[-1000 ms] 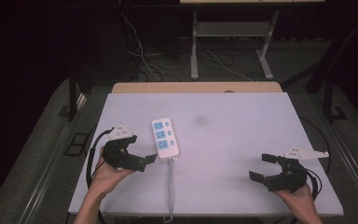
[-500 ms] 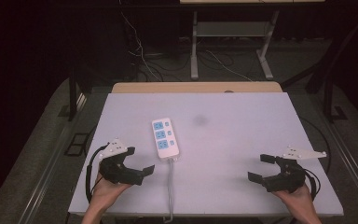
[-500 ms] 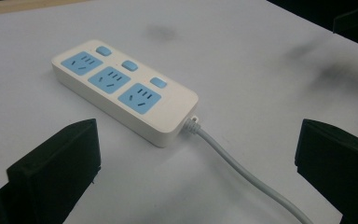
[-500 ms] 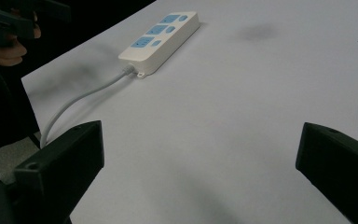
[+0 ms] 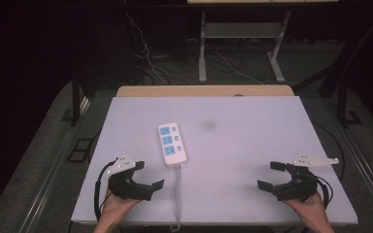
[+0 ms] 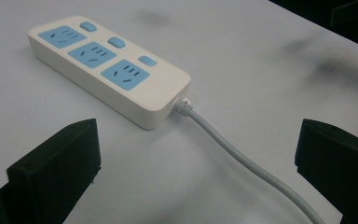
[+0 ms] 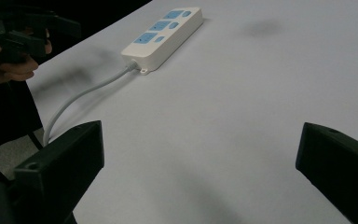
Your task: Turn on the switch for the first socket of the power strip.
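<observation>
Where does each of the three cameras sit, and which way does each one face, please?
High view: above the near edge, facing forward and down on the pale table; both forearms enter below.
Left gripper view: on the left hand-held gripper, facing the white three-socket power strip between open jaws.
Right gripper view: on the right hand-held gripper, facing across the table.
All share the strip.

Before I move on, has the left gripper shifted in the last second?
Yes. The left gripper has pulled back from beside the power strip toward the table's near edge.
</observation>
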Demonstrator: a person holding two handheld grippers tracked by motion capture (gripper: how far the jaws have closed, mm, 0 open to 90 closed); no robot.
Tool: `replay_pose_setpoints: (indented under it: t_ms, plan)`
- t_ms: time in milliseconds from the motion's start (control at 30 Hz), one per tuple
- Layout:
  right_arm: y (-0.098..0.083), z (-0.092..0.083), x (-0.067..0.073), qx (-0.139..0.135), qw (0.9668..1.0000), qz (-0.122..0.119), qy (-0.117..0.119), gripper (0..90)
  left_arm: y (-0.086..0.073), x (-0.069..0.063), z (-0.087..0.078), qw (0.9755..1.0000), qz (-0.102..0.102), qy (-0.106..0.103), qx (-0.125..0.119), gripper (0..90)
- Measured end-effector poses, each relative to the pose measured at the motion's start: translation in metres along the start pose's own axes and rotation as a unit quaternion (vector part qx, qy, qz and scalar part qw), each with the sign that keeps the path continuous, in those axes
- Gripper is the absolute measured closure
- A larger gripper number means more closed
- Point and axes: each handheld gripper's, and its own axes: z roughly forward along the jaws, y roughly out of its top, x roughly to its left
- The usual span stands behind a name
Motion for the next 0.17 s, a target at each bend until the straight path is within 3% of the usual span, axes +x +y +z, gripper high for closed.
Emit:
replay_pose_setpoints:
  t_ms: [167]
  plan:
    - [-0.0003, -0.0014, 0.0003, 0.0, 1.0, 0.001, 0.001, 0.6, -0.0037, 0.0014, 0.0039, 1.0, -0.003, 0.001, 0.005, 0.0]
